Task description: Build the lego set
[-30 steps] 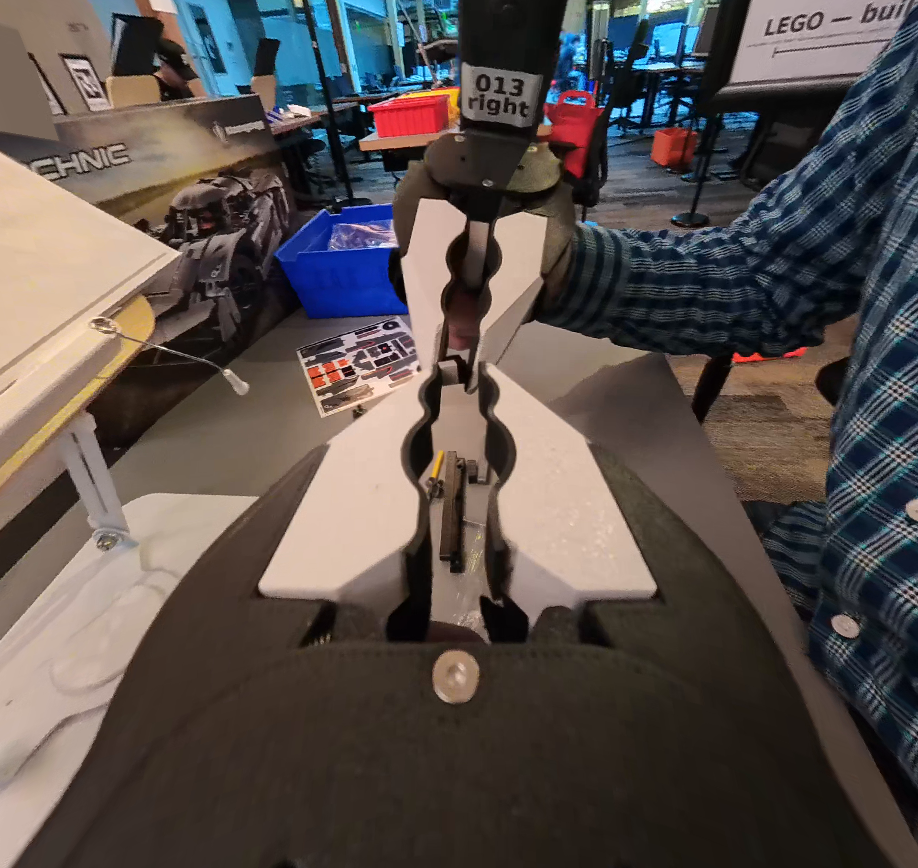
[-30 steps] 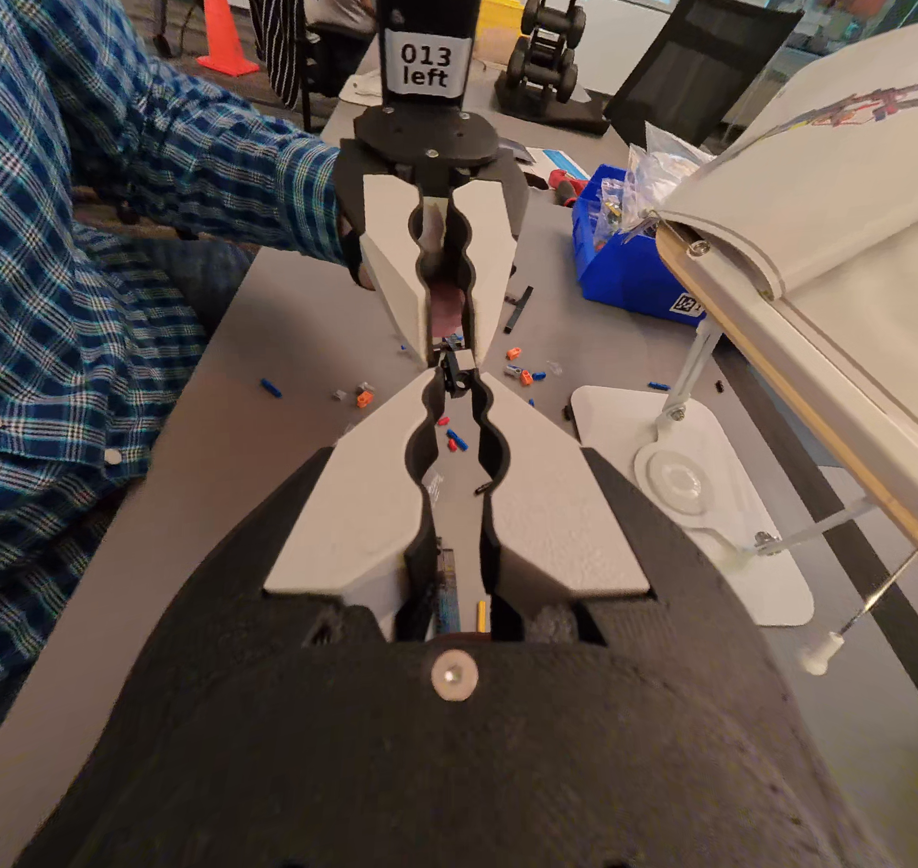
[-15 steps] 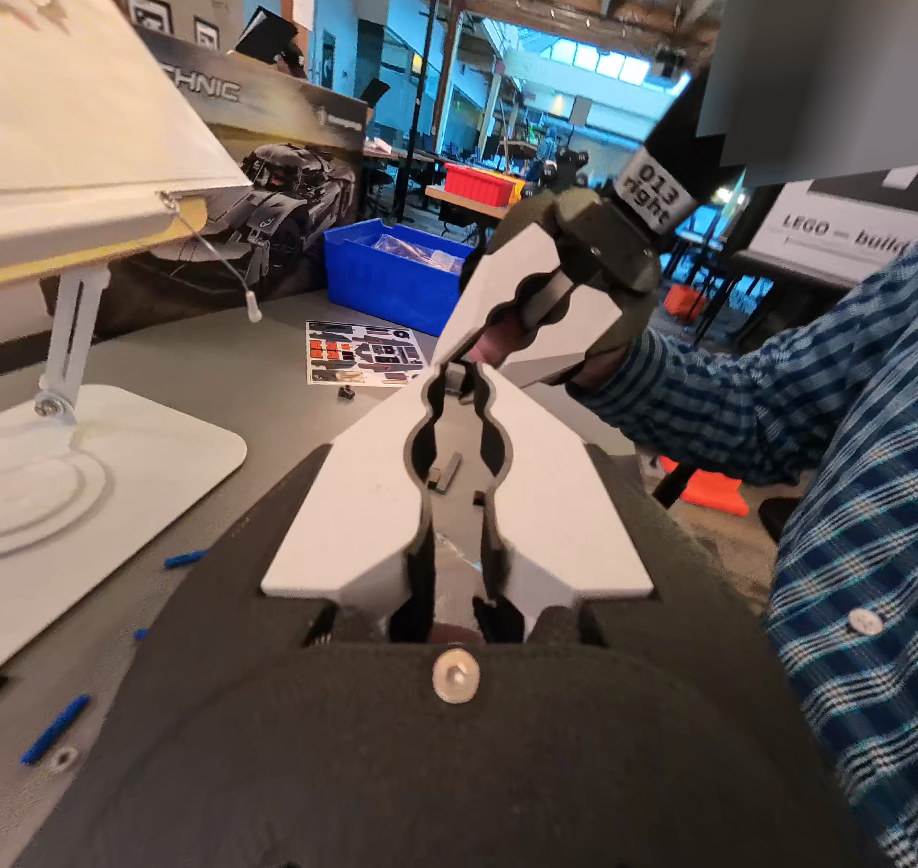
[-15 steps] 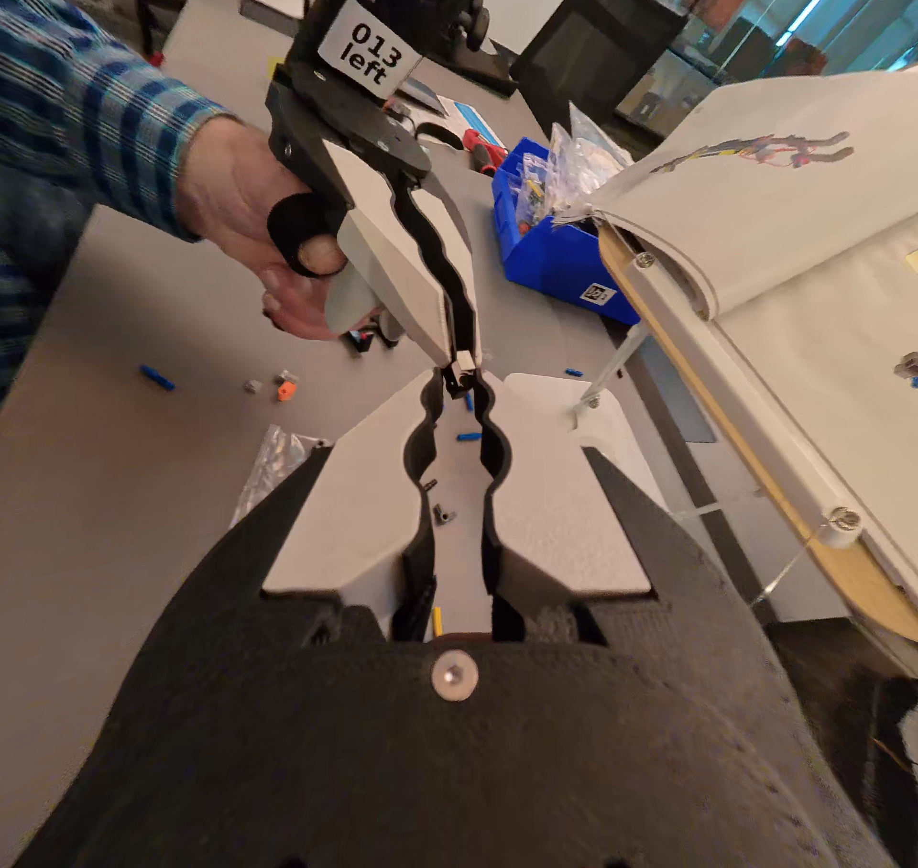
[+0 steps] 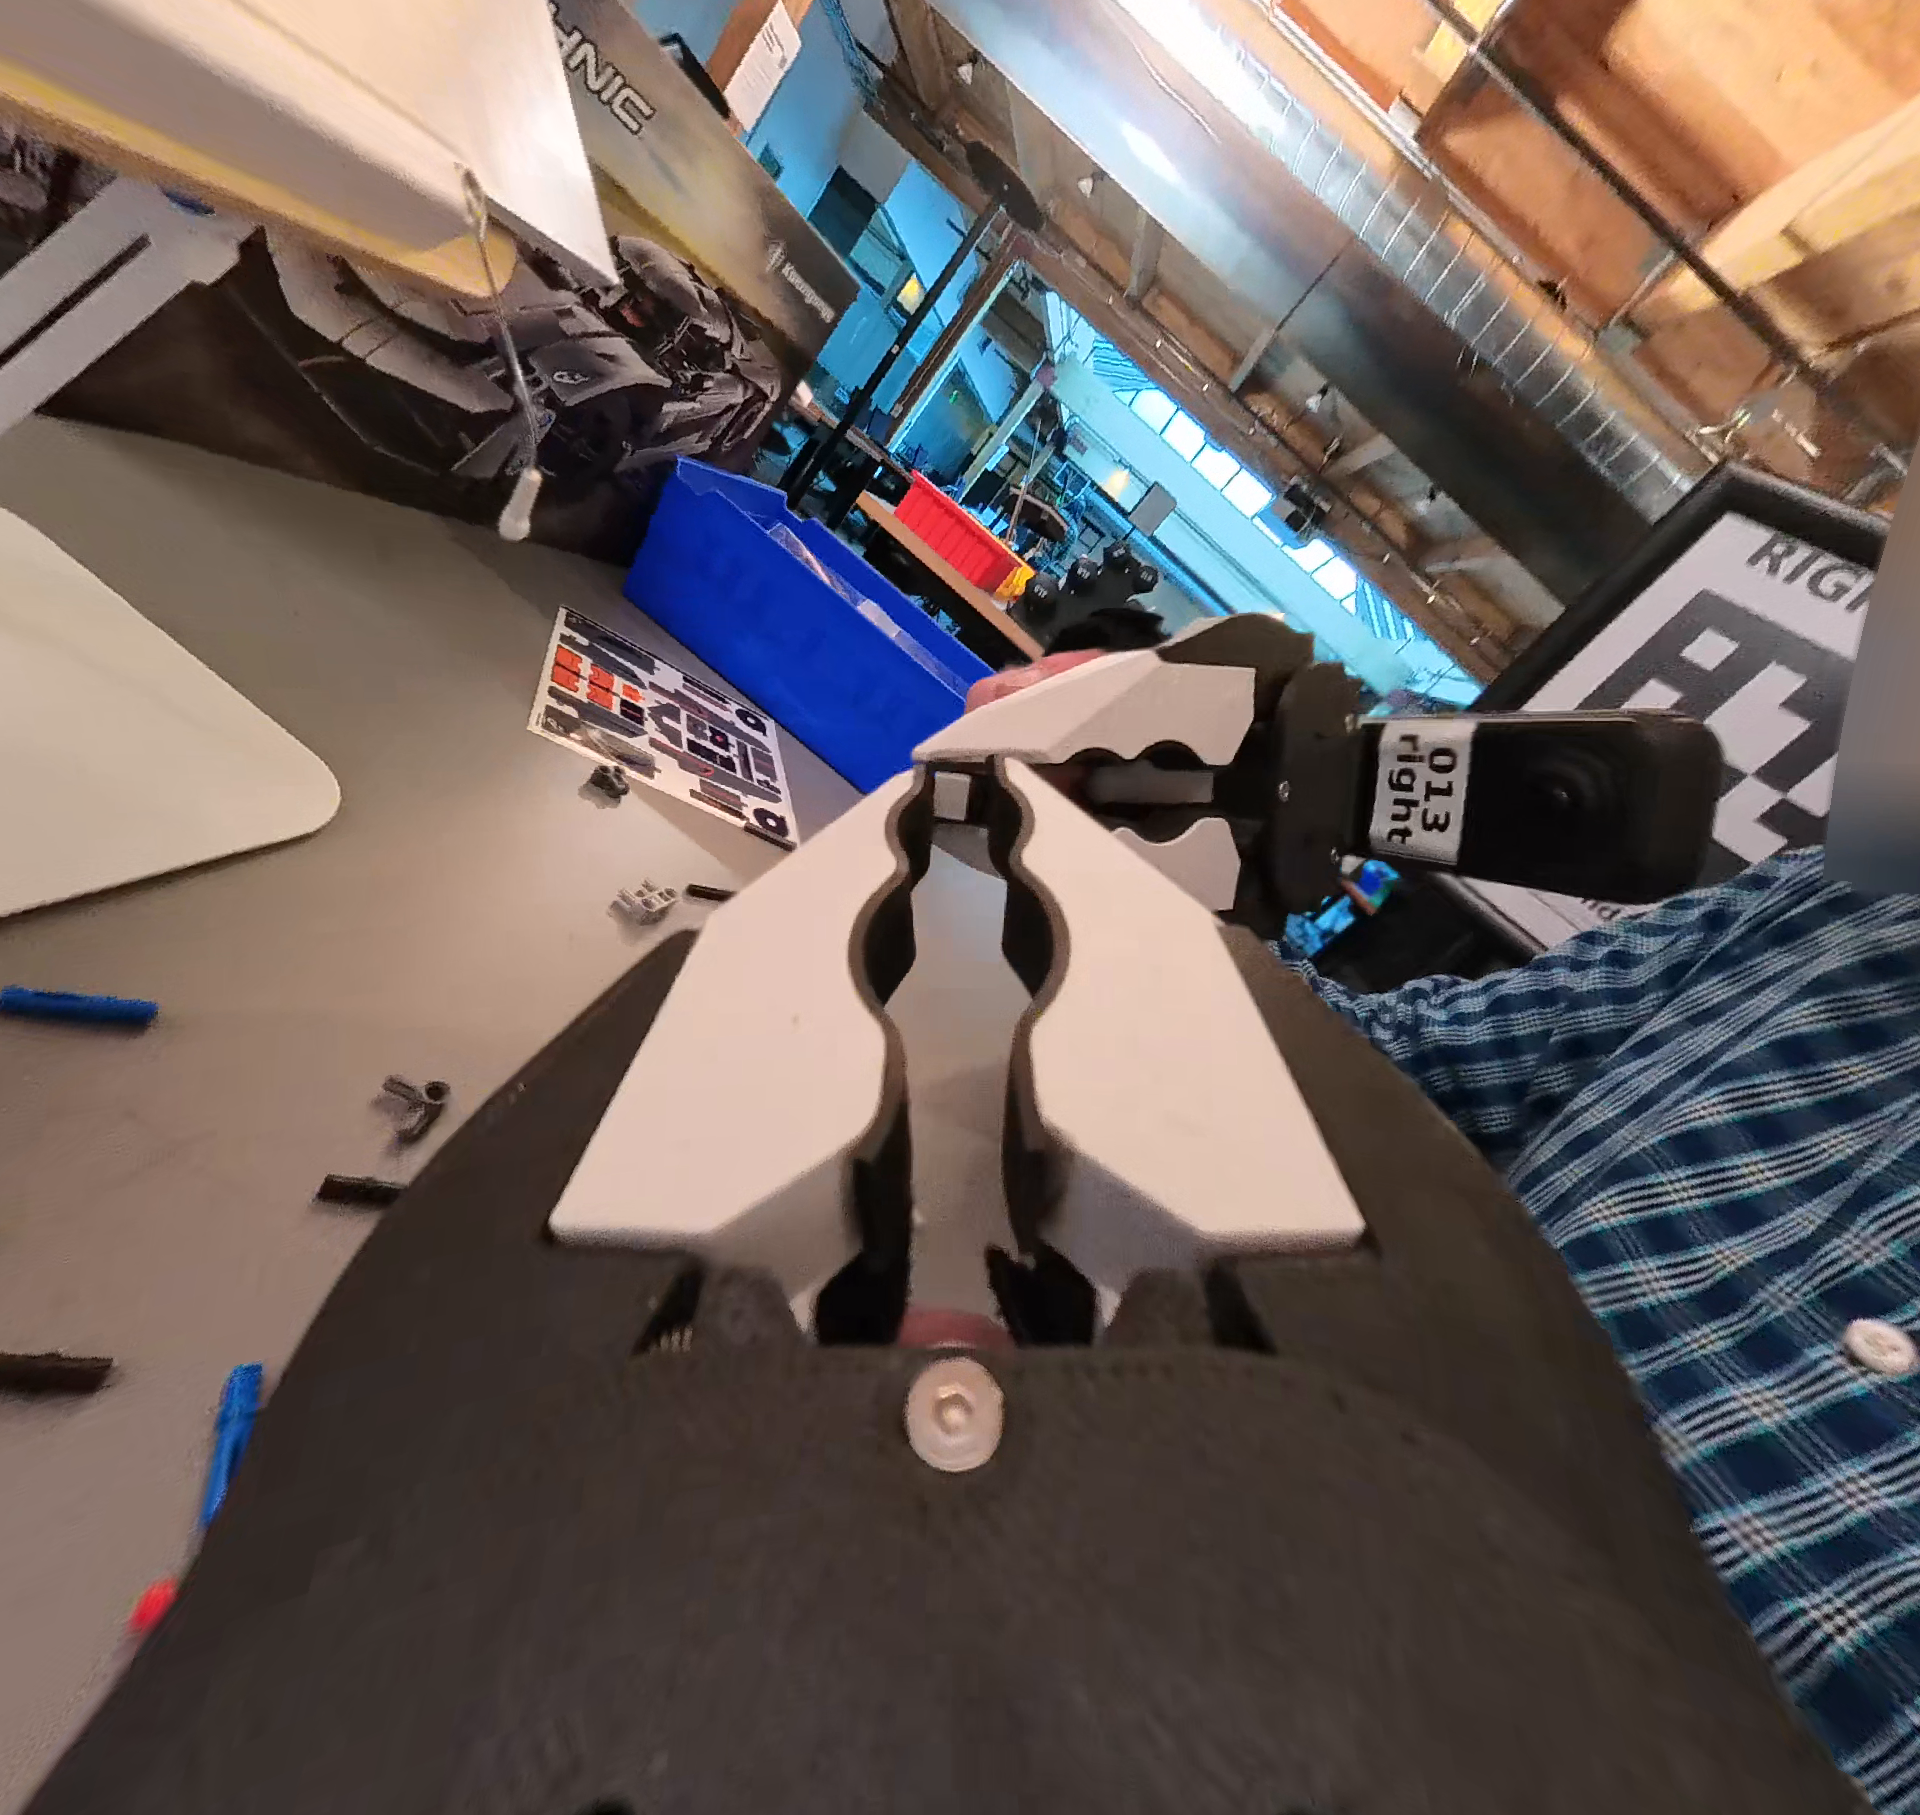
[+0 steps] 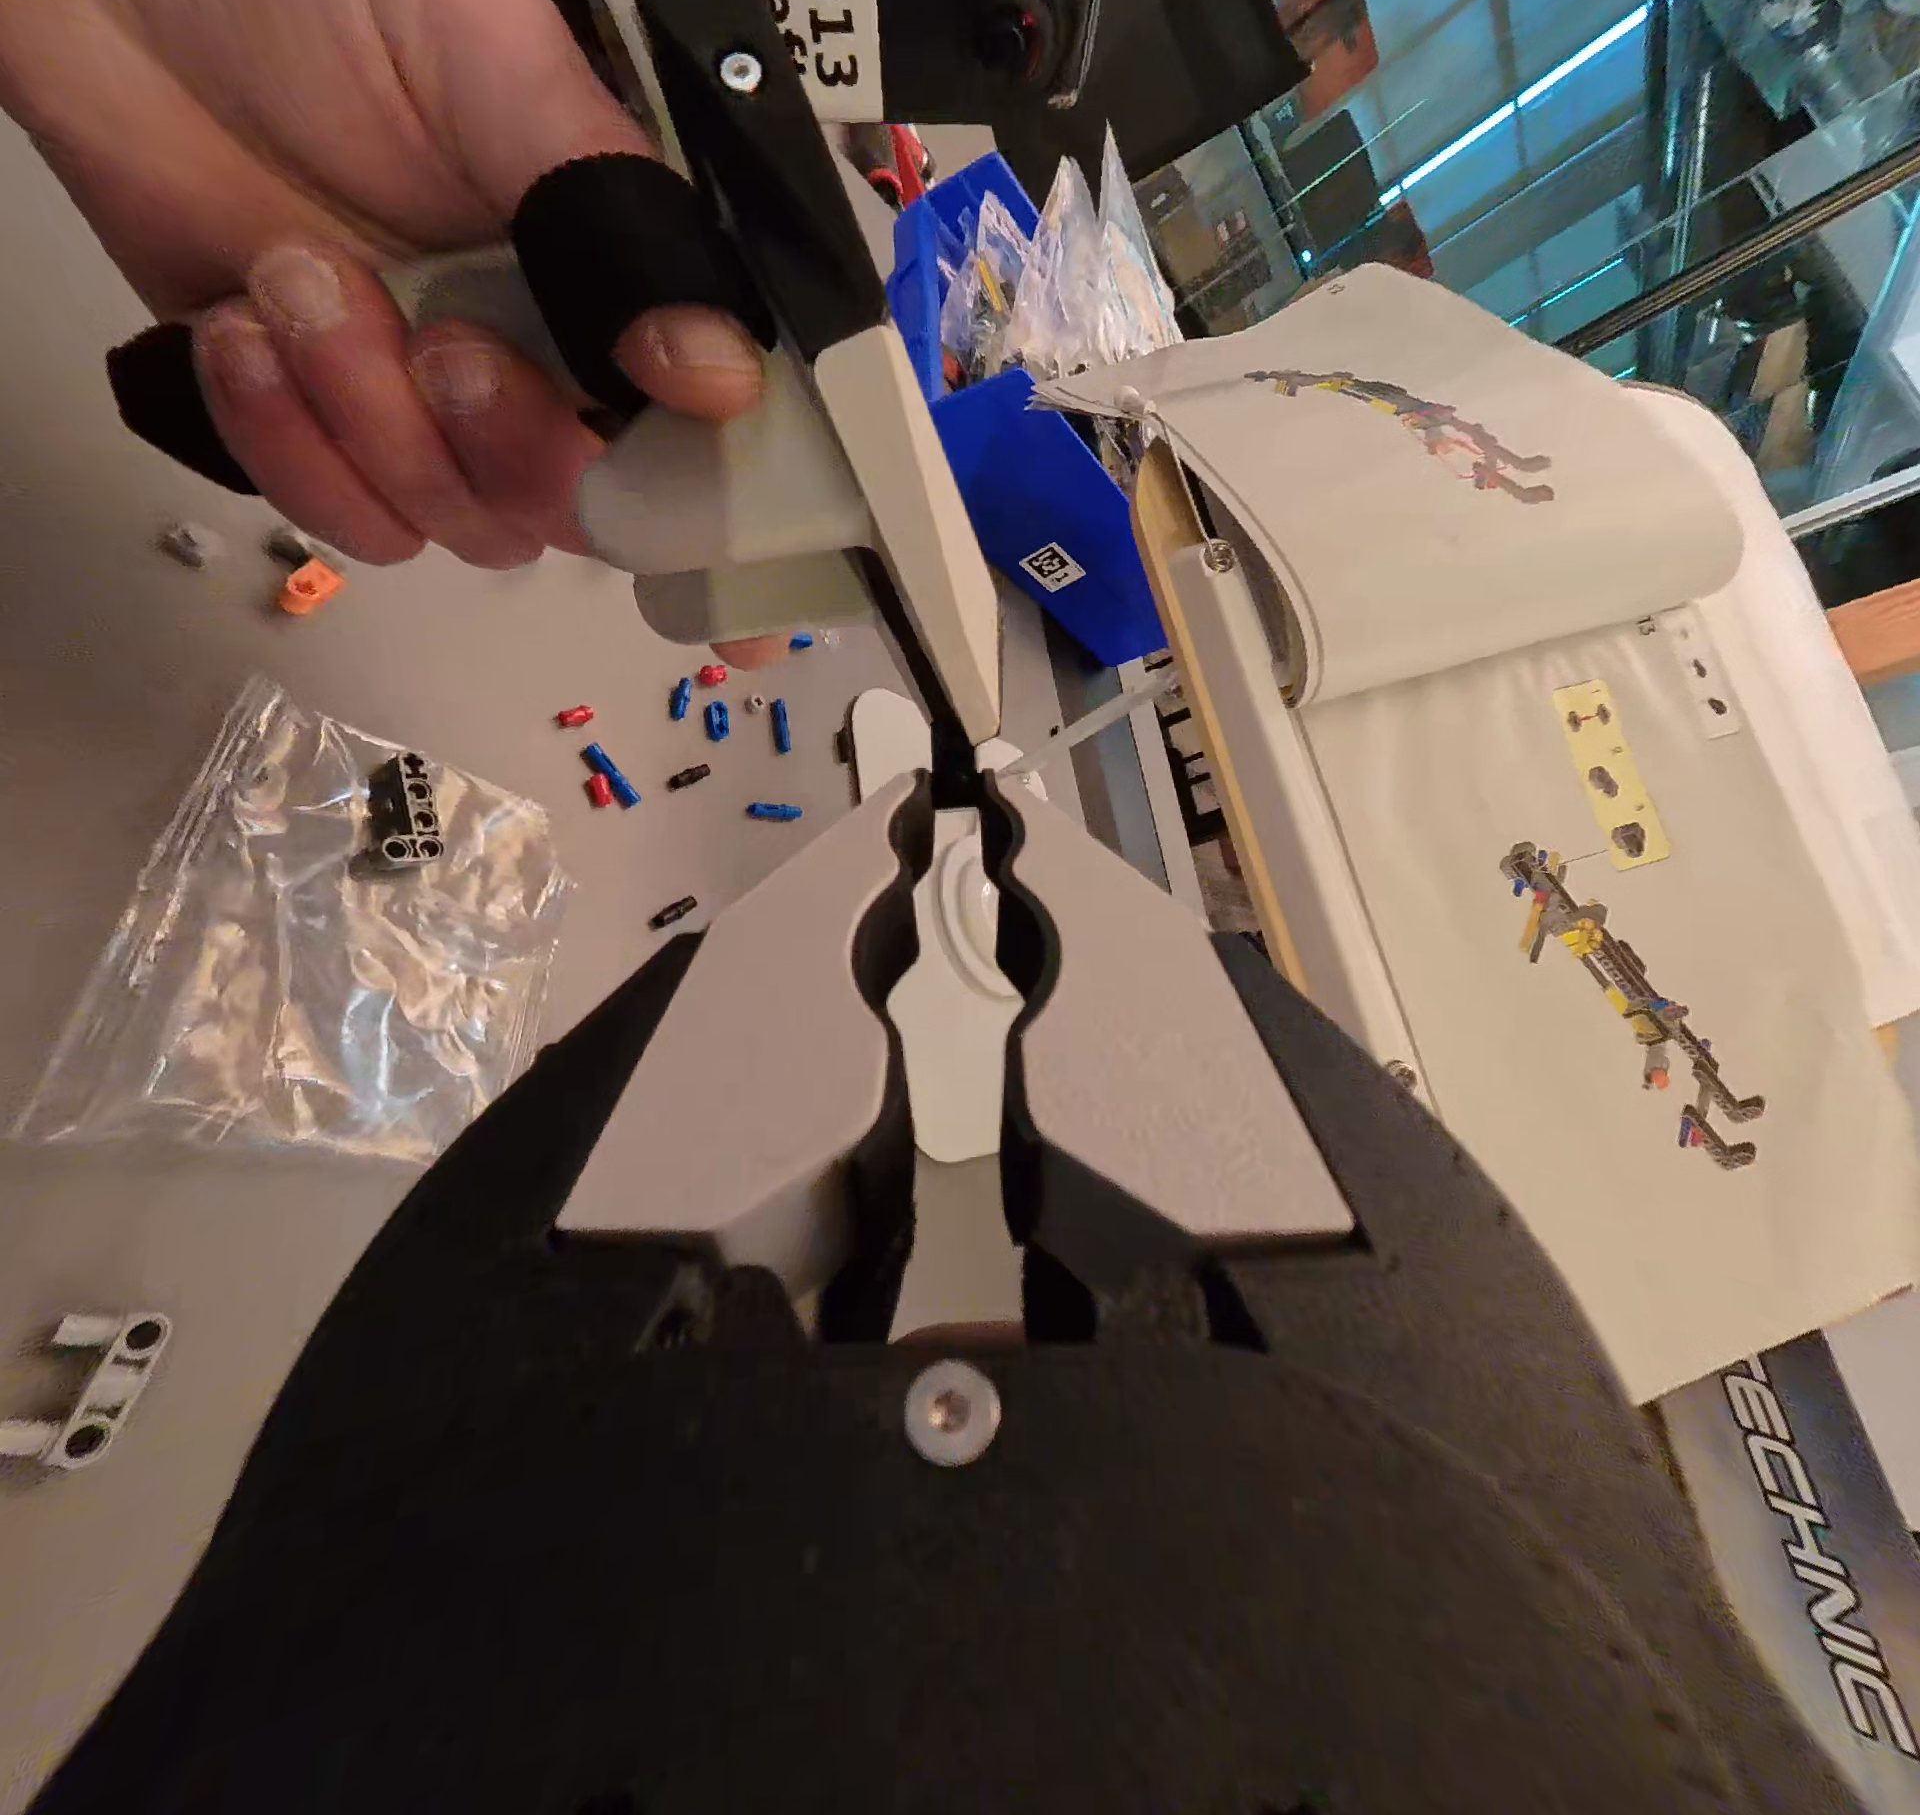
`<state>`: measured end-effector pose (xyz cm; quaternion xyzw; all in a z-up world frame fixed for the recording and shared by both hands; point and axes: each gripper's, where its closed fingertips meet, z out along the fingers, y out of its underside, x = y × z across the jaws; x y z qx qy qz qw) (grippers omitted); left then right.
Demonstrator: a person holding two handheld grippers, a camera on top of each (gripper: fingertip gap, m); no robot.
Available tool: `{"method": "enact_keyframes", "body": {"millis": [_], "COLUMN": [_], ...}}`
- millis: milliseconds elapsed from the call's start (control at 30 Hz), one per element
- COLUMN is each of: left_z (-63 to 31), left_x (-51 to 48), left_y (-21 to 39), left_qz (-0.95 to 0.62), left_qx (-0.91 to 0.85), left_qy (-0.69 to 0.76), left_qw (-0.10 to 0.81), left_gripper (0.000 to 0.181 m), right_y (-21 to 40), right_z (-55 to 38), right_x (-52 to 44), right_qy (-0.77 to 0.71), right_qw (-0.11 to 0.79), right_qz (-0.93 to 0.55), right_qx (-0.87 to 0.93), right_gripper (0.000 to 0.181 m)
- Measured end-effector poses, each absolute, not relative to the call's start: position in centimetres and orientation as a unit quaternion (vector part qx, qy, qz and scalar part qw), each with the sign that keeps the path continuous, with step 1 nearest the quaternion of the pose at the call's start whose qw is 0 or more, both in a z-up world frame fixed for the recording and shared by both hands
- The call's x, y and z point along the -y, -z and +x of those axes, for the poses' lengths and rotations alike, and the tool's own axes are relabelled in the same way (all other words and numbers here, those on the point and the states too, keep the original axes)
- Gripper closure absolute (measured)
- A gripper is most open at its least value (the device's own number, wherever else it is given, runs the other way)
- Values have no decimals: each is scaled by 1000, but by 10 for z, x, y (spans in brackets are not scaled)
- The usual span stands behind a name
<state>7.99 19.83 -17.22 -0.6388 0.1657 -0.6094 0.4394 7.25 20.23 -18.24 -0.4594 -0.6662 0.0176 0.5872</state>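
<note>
In the left wrist view, my left gripper (image 5: 951, 797) is shut on a small grey lego piece (image 5: 951, 795) held above the grey table (image 5: 312, 934). The right gripper (image 5: 928, 755) comes in from the right, and its tips meet that piece. In the right wrist view, my right gripper (image 6: 956, 791) is shut on a small dark lego piece (image 6: 954, 778). The left gripper (image 6: 971, 739) reaches down from above in a person's hand (image 6: 364, 207), tip to tip with mine. Whether the two pieces are joined is hidden by the fingertips.
An open instruction book (image 6: 1558, 830) rests on a white stand (image 5: 125, 757). A blue bin (image 5: 790, 622) with bags, a sticker sheet (image 5: 665, 726) and the lego box (image 5: 468, 383) stand behind. A clear bag (image 6: 291, 934) bears a black beam (image 6: 410, 809); blue pins (image 6: 717, 721) and a grey connector (image 6: 88, 1381) lie loose. Both grippers' tips are close together, under 4 cm apart.
Both grippers have rolled and tilted while staying tip to tip on the small pieces. The left view now points up toward the ceiling, and the right gripper lies sideways in it.
</note>
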Motion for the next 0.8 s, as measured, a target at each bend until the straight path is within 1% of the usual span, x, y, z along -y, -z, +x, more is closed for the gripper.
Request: {"method": "enact_keyframes", "body": {"millis": [33,200,300,400,567,667,800], "left_z": [80,82,83,77,64,51,35], "left_x": [-198,-197,-197,-200,-197,-196,-192], "left_y": [173,174,174,174,181,185,190], "left_qz": [-640,-642,-646,-654,-690,-708,-723], "left_qx": [-161,-150,-156,-154,-211,-233,-245], "left_qy": [613,621,610,594,496,437,399], "left_qw": [435,423,431,442,483,503,509], "left_gripper": [173,174,172,158,153,151,150], "right_y": [184,185,186,188,202,214,225], "right_z": [73,75,80,88,106,116,124], "right_x": [-202,-200,-198,-199,-201,-204,-198], "right_qy": [-21,-70,-116,-150,-200,-205,-208], "right_qw": [585,573,562,544,485,454,422], "right_qz": [-461,-487,-509,-535,-588,-615,-631], "right_qx": [667,656,642,629,616,611,617], "right_gripper": [176,176,177,176,176,176,176]}}
